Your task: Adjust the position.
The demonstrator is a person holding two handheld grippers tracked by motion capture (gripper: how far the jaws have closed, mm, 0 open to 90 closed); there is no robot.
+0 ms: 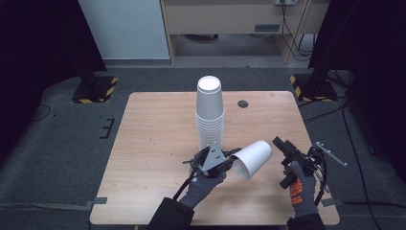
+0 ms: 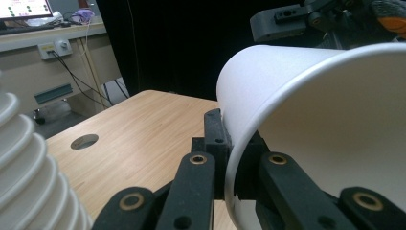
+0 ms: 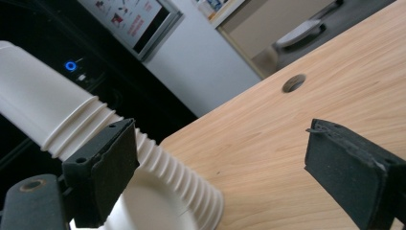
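A tall stack of white paper cups (image 1: 209,115) stands upside down at the table's middle. Just in front of it, my left gripper (image 1: 232,161) is shut on the rim of a single white paper cup (image 1: 253,158), which lies tilted on its side, base pointing right and away. In the left gripper view the two jaws pinch that cup's (image 2: 316,120) rim wall, and the stack (image 2: 28,182) is at the left edge. My right gripper (image 1: 283,158) hovers right of the cup, open and holding nothing. Its view shows the jaws wide apart with the stack (image 3: 72,120) beyond them.
The wooden table (image 1: 153,143) has a round cable hole (image 1: 243,103) behind and right of the stack. Dark carpet surrounds the table, with black stands (image 1: 93,86) at the back corners and cables on the floor at the right.
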